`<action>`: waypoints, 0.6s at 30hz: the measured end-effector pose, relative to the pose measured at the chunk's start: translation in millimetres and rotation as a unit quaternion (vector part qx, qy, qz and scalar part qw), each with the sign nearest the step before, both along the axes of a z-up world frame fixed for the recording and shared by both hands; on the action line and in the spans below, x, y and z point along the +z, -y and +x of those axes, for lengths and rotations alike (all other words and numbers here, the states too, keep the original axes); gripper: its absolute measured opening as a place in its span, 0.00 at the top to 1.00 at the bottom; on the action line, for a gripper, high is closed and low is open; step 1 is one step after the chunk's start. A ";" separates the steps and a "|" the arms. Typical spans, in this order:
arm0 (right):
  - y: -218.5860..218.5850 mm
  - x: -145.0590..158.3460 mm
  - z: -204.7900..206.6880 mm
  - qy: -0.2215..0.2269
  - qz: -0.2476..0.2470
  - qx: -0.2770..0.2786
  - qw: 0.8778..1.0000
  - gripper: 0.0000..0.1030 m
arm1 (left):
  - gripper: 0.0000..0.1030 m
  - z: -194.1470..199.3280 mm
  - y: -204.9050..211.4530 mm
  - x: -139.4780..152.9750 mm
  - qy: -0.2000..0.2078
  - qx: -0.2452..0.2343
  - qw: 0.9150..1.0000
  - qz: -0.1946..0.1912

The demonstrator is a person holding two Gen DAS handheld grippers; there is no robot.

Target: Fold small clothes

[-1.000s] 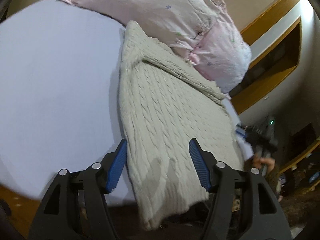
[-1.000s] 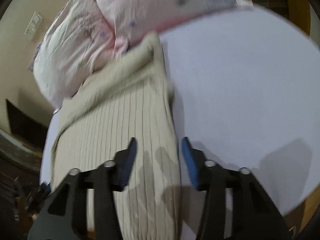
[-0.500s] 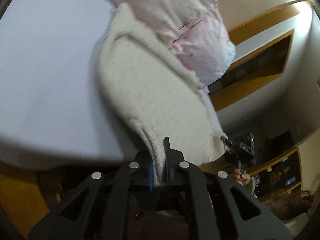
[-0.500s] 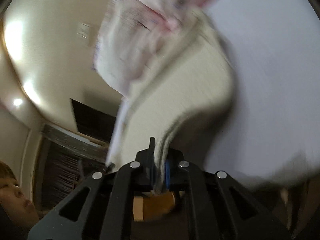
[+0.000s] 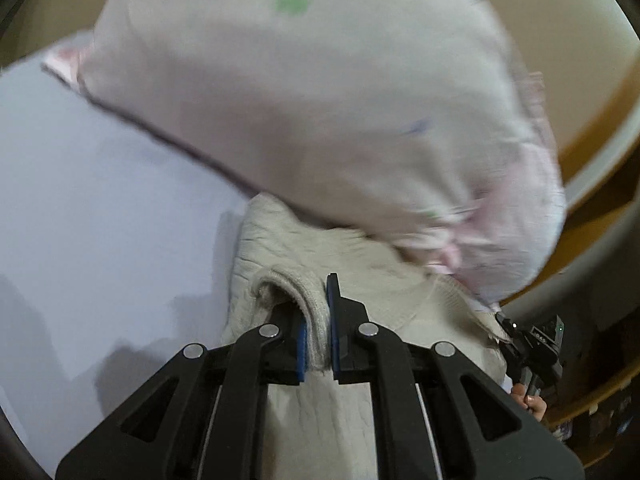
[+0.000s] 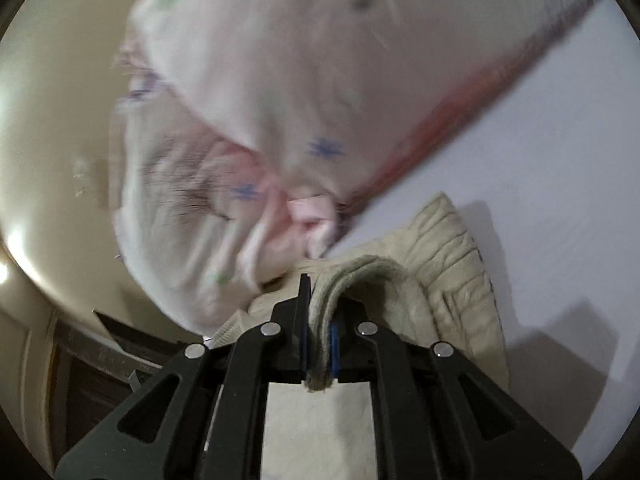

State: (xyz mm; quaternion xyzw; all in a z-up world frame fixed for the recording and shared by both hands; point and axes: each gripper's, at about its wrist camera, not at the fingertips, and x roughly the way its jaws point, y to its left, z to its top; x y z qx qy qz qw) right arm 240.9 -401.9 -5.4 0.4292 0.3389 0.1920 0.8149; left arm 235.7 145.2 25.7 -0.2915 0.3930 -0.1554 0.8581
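Observation:
A cream cable-knit sweater (image 5: pixel 352 268) lies on a pale lilac bed sheet (image 5: pixel 100 216), its far end against the pillows. My left gripper (image 5: pixel 318 320) is shut on the sweater's ribbed hem, which loops up between the blue pads. In the right wrist view the same sweater (image 6: pixel 452 248) is bunched and doubled over. My right gripper (image 6: pixel 320 320) is shut on another part of the hem, held close to the pillows. The part of the sweater under the grippers is hidden.
A large pink pillow with small flower prints (image 5: pixel 320 92) fills the far side, with a second pillow beside it (image 6: pixel 180 216). The sheet (image 6: pixel 560 140) stretches to the right. The other gripper and a hand (image 5: pixel 532 344) show at lower right. Wooden shelving (image 5: pixel 592 184) stands behind.
Both grippers closed on the sweater's near hem, lifted it and carried it forward toward the pillows, so the sweater now folds over itself.

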 end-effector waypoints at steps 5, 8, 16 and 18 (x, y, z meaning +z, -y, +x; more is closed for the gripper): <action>2.3 5.4 24.2 0.017 0.026 -0.027 0.999 0.80 | 0.92 17.0 -11.1 -8.5 -0.004 0.006 1.000 -0.029; 2.4 1.4 32.3 -0.003 0.042 -0.047 0.998 0.14 | 0.78 23.2 -25.3 -12.1 -0.033 0.005 0.995 -0.095; 14.0 13.8 -15.7 0.086 0.011 -0.052 0.995 0.07 | 0.19 -39.1 -39.4 8.1 0.001 0.004 0.998 -0.062; 16.8 10.0 -16.4 0.082 0.022 -0.044 0.995 0.07 | 0.25 -47.3 -26.8 -3.6 -0.025 -0.025 0.998 -0.043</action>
